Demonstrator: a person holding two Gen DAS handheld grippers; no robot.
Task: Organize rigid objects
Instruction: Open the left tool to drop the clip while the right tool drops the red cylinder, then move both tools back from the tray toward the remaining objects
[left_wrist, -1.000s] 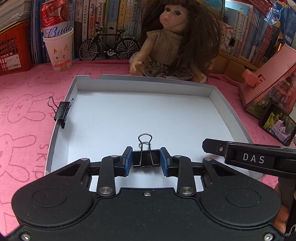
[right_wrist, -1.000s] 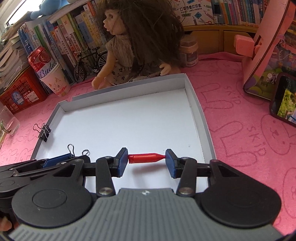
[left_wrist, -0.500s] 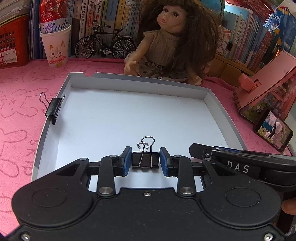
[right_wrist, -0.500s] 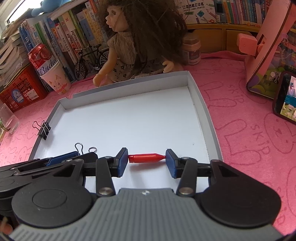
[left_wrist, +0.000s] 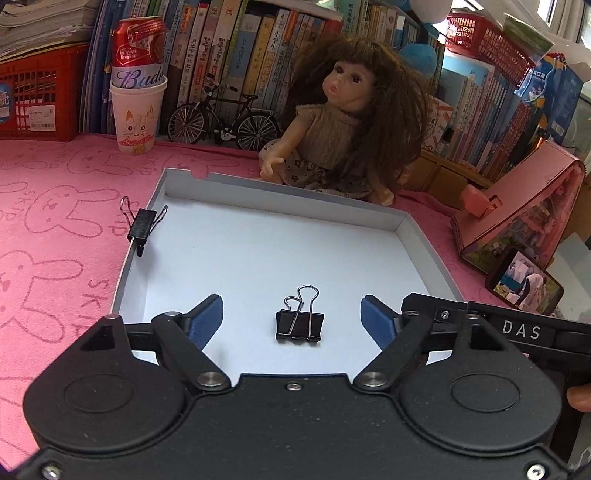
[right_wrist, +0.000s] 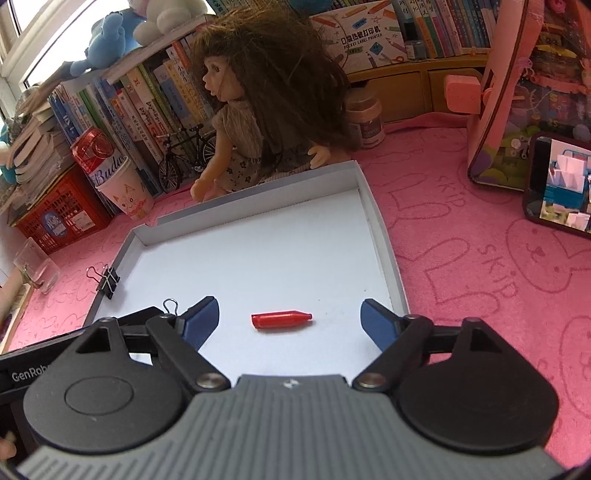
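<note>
Ahead of both tongs, the tray (left_wrist: 421, 236) already holds two items. The left tongs (left_wrist: 291, 317) stand wide, a clip (left_wrist: 299, 325) lying free between the pads; the right tongs (right_wrist: 290, 319) stand wide around a red cap (right_wrist: 280, 319). A second clip (left_wrist: 142, 225) grips the tray's left wall. Both drops look done. Only the right view shows the cap.

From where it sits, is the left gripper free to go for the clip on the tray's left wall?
Probably yes. The left gripper is open, the loose clip lies between its jaws, and bare tray lies toward the wall clip.
</note>
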